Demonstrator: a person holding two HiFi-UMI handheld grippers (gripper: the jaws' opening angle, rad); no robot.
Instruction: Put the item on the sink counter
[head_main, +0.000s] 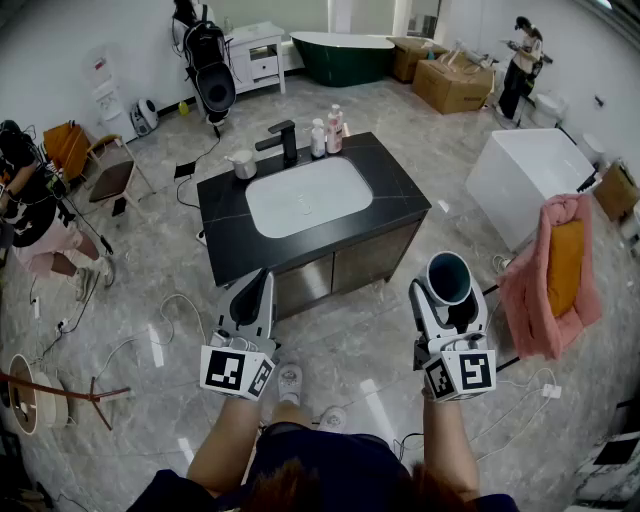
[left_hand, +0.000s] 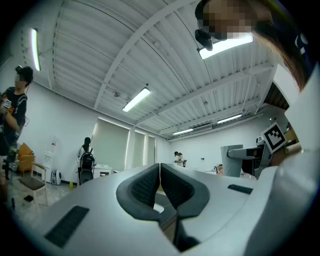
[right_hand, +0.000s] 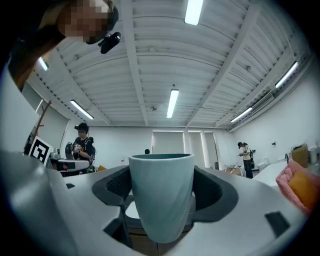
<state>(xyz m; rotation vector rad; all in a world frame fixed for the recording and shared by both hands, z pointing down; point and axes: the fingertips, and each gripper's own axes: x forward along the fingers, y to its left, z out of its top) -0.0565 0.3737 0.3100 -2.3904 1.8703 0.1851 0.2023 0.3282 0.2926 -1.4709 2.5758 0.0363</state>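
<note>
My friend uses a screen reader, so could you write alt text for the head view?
Seen from above, the right gripper holds a teal cup upright, short of a black sink counter with a white basin, faucet and bottles. The left gripper is shut and empty beside it.

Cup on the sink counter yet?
No, the teal cup is gripped by the right gripper, short of the sink counter.

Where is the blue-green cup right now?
In the head view, the cup is at the lower right, held upright between the jaws of the right tool. It is near the front right corner of the black sink counter.
</note>
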